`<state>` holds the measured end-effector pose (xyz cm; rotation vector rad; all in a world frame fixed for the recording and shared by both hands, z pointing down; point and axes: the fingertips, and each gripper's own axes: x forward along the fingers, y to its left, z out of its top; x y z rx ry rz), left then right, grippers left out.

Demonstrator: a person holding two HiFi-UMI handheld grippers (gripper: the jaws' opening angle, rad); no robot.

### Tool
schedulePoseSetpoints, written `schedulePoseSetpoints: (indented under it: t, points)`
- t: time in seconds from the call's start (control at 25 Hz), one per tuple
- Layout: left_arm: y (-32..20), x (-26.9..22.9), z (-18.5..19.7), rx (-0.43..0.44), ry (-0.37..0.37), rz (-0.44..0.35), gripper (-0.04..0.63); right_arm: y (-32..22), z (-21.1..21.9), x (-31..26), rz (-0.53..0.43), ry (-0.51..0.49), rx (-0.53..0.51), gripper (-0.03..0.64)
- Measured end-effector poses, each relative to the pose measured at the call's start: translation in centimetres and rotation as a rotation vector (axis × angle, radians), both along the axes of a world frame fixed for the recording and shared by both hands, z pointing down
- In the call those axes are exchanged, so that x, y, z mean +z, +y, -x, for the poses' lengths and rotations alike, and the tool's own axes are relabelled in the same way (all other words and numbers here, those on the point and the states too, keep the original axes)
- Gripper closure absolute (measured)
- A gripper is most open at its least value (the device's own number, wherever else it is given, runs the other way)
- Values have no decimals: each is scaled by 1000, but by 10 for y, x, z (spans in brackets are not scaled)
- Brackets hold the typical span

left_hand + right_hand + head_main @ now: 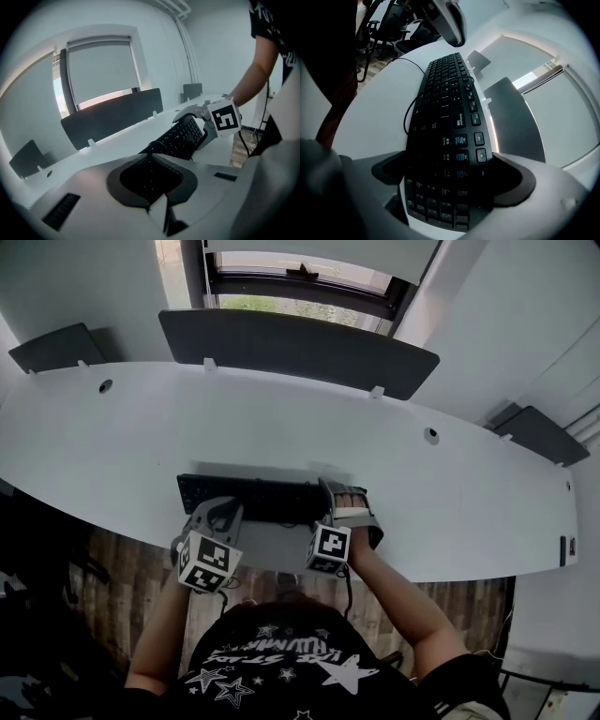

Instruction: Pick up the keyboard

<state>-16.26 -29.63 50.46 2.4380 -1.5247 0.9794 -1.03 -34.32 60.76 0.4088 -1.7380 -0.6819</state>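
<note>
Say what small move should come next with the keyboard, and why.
Probably raise both ends together, straight up. The left gripper and right gripper each look clamped on an end of the keyboard, which lies close to the desk; its cable trails beneath, so go slowly.

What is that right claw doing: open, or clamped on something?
Clamped on the keyboard: in the right gripper view, the right gripper's dark pads press against both its long edges.
</note>
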Motion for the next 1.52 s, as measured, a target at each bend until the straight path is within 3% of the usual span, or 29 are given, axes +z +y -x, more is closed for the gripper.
schedulePoseSetpoints:
  t: [0.16, 0.36, 0.64, 0.88, 1.04, 1.28, 1.52]
  points:
    - [-2, -3, -5, 91, -40, 11, 457, 6, 0, -8, -108, 6, 45, 77]
    - [-9, -3, -6, 171, -122, -8, 381, 11, -2, -11, -195, 4, 60, 77]
    - [-12, 10, -10, 304, -281, 51, 364, 17, -4, -13, -290, -23, 31, 77]
    - [-7, 27, -14, 449, -395, 178, 356, 20, -6, -15, -368, -39, 6, 77]
    - [-7, 40, -16, 533, -544, 199, 356, 23, -5, -17, -407, -59, -6, 77]
    - [-8, 60, -21, 560, -579, 307, 356, 26, -4, -18, -431, -74, -7, 77]
    - [-15, 70, -20, 561, -615, 335, 356, 23, -3, -19, -421, -77, -9, 77]
